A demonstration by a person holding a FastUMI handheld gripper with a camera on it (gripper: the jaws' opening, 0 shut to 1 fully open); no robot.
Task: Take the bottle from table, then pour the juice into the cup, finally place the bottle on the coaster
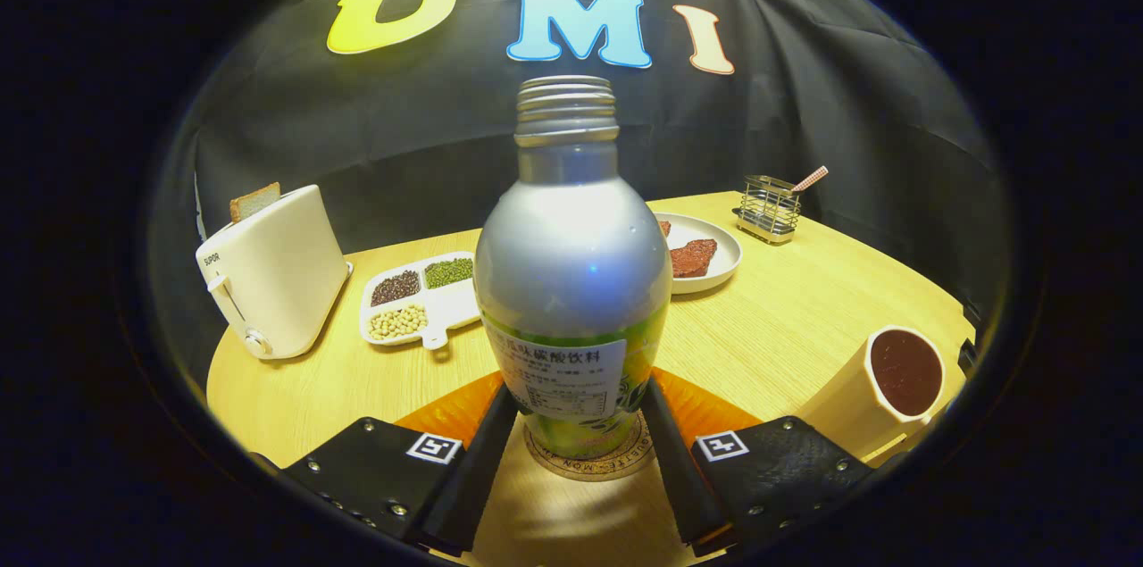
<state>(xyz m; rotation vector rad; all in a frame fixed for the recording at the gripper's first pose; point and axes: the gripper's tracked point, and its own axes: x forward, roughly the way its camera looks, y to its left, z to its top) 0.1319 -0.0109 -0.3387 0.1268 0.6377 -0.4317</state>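
Smooth, rounded silver metal bottle (572, 281), long axis upright, threaded uncapped neck pointing up, is shown standing on a round cork coaster (589, 462). It is flanked low down by the black fingers (475, 460) of the gripper (571, 451), which appear to touch its labelled base on both sides. A cream cup (880, 395) of dark juice stands apart near the wooden table (804, 317) edge. Bare tabletop is left around the bottle; a glossy toaster (272, 272), divided bean tray (420, 297) and plate (705, 253) lie beyond.
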